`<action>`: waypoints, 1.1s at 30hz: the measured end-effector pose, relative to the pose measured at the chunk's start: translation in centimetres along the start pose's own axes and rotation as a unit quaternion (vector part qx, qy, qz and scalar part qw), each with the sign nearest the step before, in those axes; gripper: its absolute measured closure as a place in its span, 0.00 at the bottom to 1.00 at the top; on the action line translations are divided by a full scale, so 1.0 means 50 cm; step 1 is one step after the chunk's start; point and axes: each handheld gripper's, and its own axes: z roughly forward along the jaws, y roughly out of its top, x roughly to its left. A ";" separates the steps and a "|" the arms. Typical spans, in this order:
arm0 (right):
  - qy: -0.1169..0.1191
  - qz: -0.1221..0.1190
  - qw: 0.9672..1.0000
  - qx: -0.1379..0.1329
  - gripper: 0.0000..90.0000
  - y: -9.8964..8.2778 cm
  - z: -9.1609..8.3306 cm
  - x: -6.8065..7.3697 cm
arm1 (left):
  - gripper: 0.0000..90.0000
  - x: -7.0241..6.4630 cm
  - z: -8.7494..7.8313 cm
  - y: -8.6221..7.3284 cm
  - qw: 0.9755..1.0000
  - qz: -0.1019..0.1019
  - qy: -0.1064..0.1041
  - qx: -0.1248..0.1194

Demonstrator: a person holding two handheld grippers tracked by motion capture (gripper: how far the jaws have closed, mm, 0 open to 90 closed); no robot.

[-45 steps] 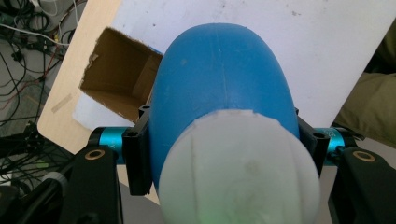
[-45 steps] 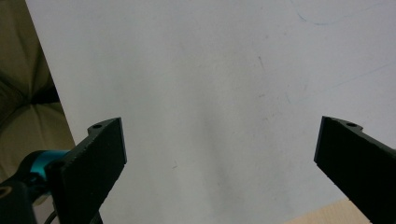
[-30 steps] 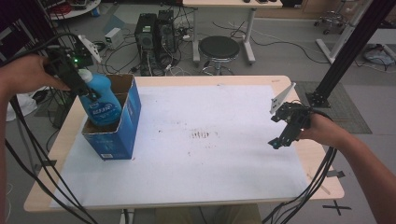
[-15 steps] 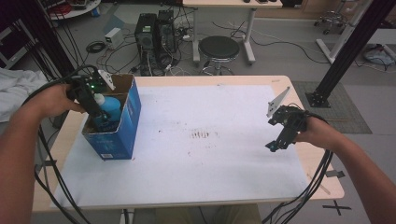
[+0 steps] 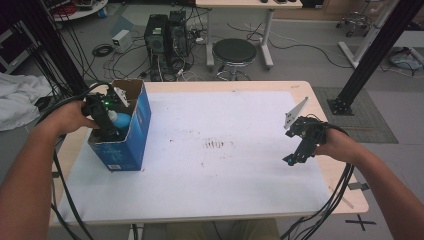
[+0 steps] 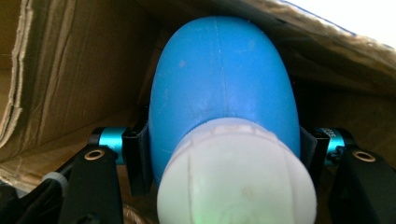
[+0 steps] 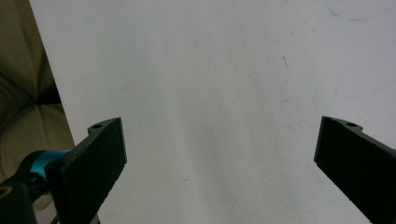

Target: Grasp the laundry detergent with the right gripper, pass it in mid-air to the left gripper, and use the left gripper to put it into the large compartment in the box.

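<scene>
Work in hand: lowering a blue bottle point(image 5: 120, 121) into the open blue box point(image 5: 131, 142), white cap end up toward the hand.

Left gripper point(image 5: 104, 120): clenched on the blue bottle point(image 6: 224, 93) — black pads pressed against both sides just under the white cap point(image 6: 233, 177), in the left gripper view. Held at the neck, probably so the wide body can hang free and slide between the cardboard walls.

Bottle's place: inside the box, body below the rim, brown inner walls close around it; whether its base rests on the box floor — cannot tell.

Box's place: near the left edge of the table point(image 5: 240, 210), toward the far left corner, upright, top flaps open. Open top up, so the load can go straight down.

Right gripper point(image 5: 298, 145): released, jaws wide apart with nothing between them, over bare white surface point(image 7: 224, 84) near the right edge. Kept well apart from the box, likely to leave the left hand room.

Next, as a judgement: sink until the bottle stands, then loosen the grip and draw up clear of the flaps.

Risk: cap or gripper body catching on a flap and tipping the box.
</scene>
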 end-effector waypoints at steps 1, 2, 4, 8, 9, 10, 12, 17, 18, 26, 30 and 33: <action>0.001 0.001 1.000 0.000 0.01 0.001 0.000 0.000 | 0.42 0.000 0.000 -0.001 1.000 0.002 -0.001 0.001; 0.001 -0.001 1.000 -0.001 0.01 0.001 0.000 -0.001 | 0.42 0.000 0.000 -0.001 1.000 0.004 -0.002 0.001; 0.002 -0.002 1.000 -0.004 0.01 0.003 0.000 -0.001 | 0.42 0.002 0.001 0.000 1.000 0.000 -0.003 0.004; 0.002 -0.001 1.000 -0.004 0.01 0.004 0.001 0.001 | 0.42 0.004 0.003 0.002 1.000 -0.006 -0.001 0.003; 0.001 -0.001 1.000 -0.005 0.01 0.004 0.000 0.001 | 0.42 0.004 0.003 0.002 1.000 -0.006 0.000 0.004; 0.001 -0.003 1.000 -0.006 0.01 0.004 0.000 0.001 | 0.42 0.004 0.002 0.002 1.000 -0.008 0.002 0.003; 0.000 -0.005 1.000 -0.008 0.01 0.002 -0.002 0.001 | 0.40 0.005 -0.002 0.001 1.000 -0.017 0.010 -0.001; 0.000 -0.001 1.000 -0.014 0.01 -0.001 -0.005 0.000 | 0.35 0.007 -0.018 -0.005 0.999 -0.026 0.016 -0.010; -0.001 -0.001 1.000 -0.014 0.01 0.000 -0.005 0.000 | 0.32 0.007 -0.022 -0.007 0.999 -0.030 0.016 -0.014; -0.001 -0.006 1.000 -0.016 0.02 0.001 -0.005 0.003 | 0.29 0.004 -0.051 -0.016 0.998 -0.041 0.020 -0.032; -0.002 0.000 1.000 -0.017 0.02 -0.002 -0.008 0.004 | 0.29 0.000 -0.071 -0.016 0.998 -0.044 0.025 -0.040; -0.002 0.000 1.000 -0.019 0.02 -0.003 -0.010 0.004 | 0.29 -0.003 -0.086 -0.018 0.997 -0.049 0.024 -0.045</action>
